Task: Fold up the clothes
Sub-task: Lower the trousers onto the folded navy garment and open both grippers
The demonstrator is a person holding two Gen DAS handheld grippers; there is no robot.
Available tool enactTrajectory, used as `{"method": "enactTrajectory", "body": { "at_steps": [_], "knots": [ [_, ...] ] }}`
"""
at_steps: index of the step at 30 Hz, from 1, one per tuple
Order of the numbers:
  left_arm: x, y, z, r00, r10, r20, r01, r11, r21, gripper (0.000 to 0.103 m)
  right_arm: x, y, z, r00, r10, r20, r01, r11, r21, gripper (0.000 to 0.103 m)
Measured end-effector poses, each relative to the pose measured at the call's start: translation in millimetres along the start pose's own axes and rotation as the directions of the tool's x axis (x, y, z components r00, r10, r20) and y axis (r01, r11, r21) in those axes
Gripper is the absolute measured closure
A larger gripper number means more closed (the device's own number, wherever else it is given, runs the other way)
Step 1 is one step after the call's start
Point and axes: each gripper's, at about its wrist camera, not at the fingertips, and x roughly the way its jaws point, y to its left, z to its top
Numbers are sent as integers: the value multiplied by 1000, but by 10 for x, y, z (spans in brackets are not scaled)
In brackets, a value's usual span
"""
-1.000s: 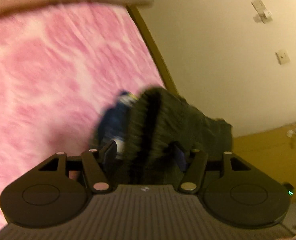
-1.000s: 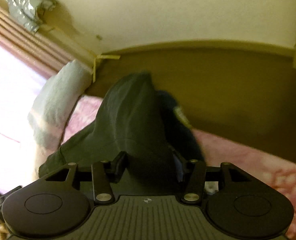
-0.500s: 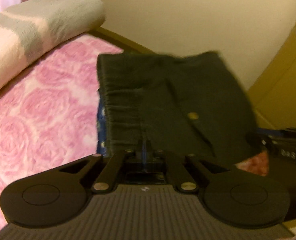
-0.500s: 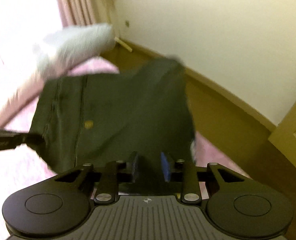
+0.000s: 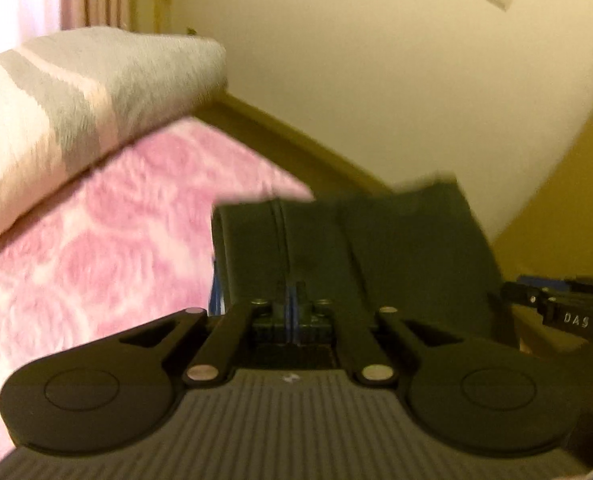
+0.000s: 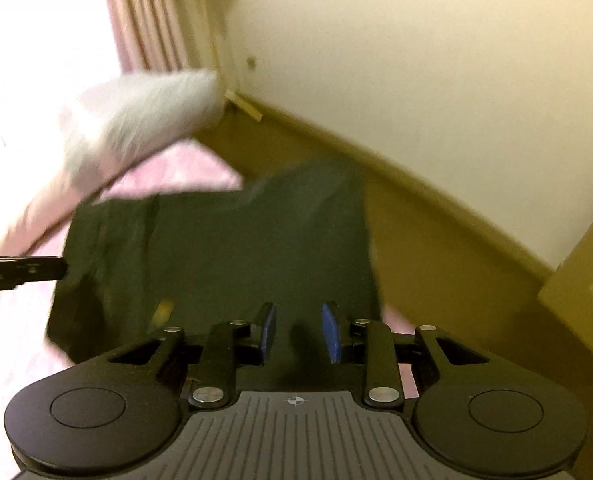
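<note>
A dark green garment (image 5: 376, 248) hangs spread out above the pink rose bedspread (image 5: 96, 248). My left gripper (image 5: 290, 300) is shut on one edge of it, beside a seam. In the right wrist view the same garment (image 6: 236, 248) stretches to the left, where the left gripper (image 6: 20, 270) holds its far edge. My right gripper (image 6: 298, 332) has its blue pads a little apart, shut on a thick bunch of the dark cloth. The right gripper (image 5: 568, 312) also shows at the right edge of the left wrist view. A small yellow button (image 6: 162, 312) sits on the cloth.
A folded grey and cream blanket (image 5: 76, 92) lies at the head of the bed. A wooden bed edge (image 5: 296, 144) runs along a cream wall. Pink curtains (image 6: 144, 20) hang by a bright window. A yellow cabinet door (image 6: 584, 288) stands at the right.
The left jaws, open around the bunched garment a second ago, have shut on it. The right jaws have narrowed on the cloth. Both grippers rolled and rose, spreading the garment.
</note>
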Motion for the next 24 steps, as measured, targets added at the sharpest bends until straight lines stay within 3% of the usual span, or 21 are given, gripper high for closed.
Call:
{"method": "enactTrajectory", "body": {
  "at_steps": [4,8,12,17,21,24],
  "knots": [
    [274,26,293,998,55,35,-54,998,-23,102,303,-140,418,995,-34,91,34,999,1,74],
    [496,53,305,995,69,68,-65,996,-57,100,697,-178,633,990,-28,141,27,1000,8,74],
    [758,198,141,995,85,52,-82,995,-62,99,1049,-225,574,996,-21,86,16,998,55,74],
    [927,344,73,998,39,52,-34,996,-79,98,1289,-364,417,1000,-18,5,17,992,123,74],
    [996,386,120,999,21,40,-18,997,-80,98,1204,-545,511,999,41,4,-41,972,233,74],
    [818,398,161,999,-9,41,14,994,-105,99,956,-659,547,997,63,33,-70,954,292,74]
  ]
}}
